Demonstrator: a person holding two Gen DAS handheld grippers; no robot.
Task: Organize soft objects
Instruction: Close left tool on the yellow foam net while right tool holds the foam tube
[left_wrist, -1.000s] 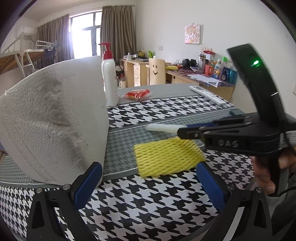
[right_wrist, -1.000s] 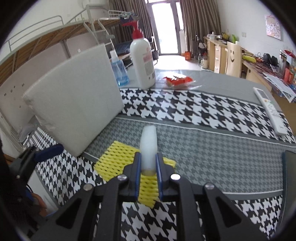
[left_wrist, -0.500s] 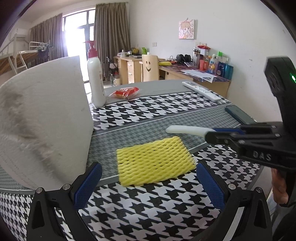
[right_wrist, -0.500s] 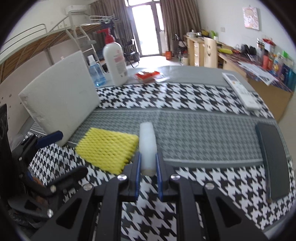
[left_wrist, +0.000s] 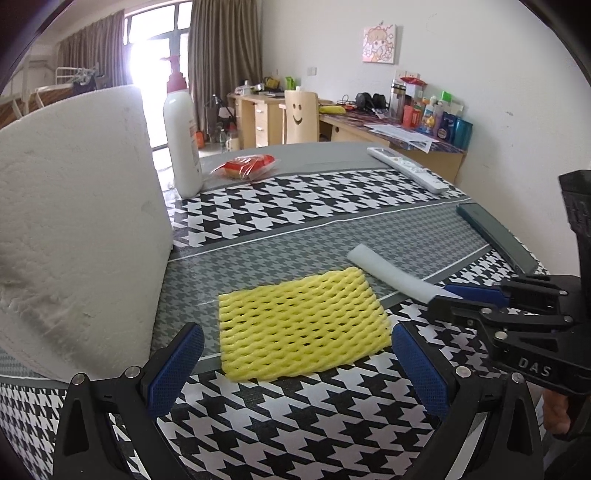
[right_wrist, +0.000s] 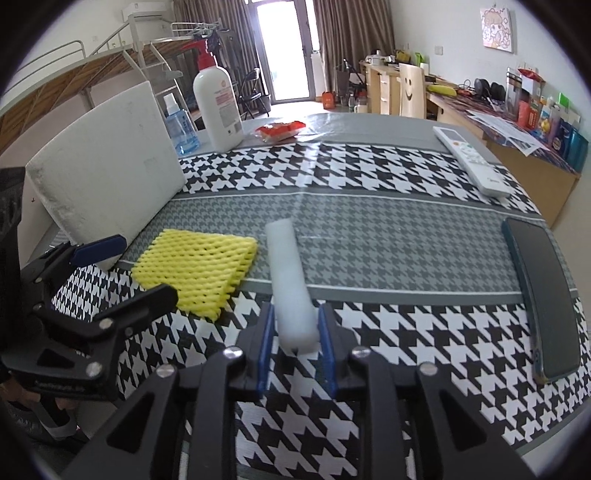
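1. The left gripper (left_wrist: 295, 360) is seen with its blue pads (left_wrist: 177, 365) spread wide over the houndstooth table (left_wrist: 332, 206).
2. A yellow foam net (left_wrist: 301, 323) is laid flat between them, untouched.
3. A white foam tube (left_wrist: 388, 271) is laid just beside the net, its near end between the right gripper's (left_wrist: 448, 297) jaws, which have just been opening.
4. A white foam slab (left_wrist: 74, 229) is propped at the left.

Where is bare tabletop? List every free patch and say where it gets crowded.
Free: the grey band between the foam tube and the dark phone; the checked strip between the lotion bottle and the remote; the near checked edge ahead of the phone. Crowded: the left, where the white foam slab, yellow net and left gripper bunch.
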